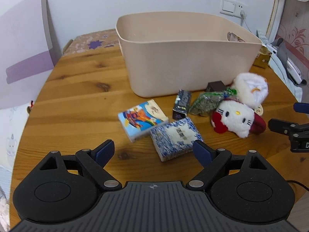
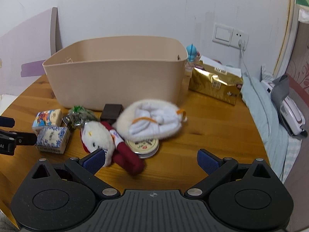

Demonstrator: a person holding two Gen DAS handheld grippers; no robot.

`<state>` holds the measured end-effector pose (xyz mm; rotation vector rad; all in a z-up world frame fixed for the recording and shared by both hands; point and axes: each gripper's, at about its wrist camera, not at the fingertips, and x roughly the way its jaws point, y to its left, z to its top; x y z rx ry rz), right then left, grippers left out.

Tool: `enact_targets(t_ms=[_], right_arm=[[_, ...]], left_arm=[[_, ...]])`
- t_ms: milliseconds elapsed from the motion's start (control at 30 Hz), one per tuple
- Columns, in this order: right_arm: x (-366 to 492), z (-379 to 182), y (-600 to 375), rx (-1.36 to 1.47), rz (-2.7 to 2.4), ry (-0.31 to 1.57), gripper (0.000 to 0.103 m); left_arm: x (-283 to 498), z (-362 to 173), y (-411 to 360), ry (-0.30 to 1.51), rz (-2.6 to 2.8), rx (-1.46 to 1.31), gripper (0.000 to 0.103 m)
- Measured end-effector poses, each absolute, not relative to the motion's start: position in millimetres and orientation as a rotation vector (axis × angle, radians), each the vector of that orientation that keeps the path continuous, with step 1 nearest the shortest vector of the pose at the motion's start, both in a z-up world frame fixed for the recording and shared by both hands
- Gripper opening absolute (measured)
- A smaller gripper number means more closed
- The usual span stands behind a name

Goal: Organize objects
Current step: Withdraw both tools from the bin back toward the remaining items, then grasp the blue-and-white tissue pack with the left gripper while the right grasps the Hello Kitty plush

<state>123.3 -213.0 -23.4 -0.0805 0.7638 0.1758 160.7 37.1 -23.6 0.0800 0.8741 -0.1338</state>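
Note:
A beige plastic bin [image 1: 185,58] stands on the round wooden table [image 1: 77,96]; it also shows in the right wrist view [image 2: 115,77]. In front of it lie a colourful tissue pack [image 1: 142,119], a blue-white tissue pack [image 1: 175,138], a dark small box [image 1: 182,104], a green packet [image 1: 206,103], a Hello Kitty plush [image 1: 235,118] and a white fluffy pouch [image 1: 251,89]. My left gripper [image 1: 154,151] is open just before the blue-white pack. My right gripper [image 2: 152,160] is open, its left finger beside the plush [image 2: 98,137]. A round tin [image 2: 143,147] lies under the pouch [image 2: 150,121].
A gold package [image 2: 216,83] and a blue figurine [image 2: 192,53] stand right of the bin. A bed with a white device [image 2: 285,114] lies beyond the table's right edge. A wall socket with a cable [image 2: 240,40] is behind.

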Motion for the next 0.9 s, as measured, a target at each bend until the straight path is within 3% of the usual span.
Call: enact_targets(t_ms=[900], right_arm=[[153, -66, -197, -0.018, 0.271, 0.85, 0.098]], left_arm=[[199, -61, 7, 0.93, -0.062, -0.042, 0.09]])
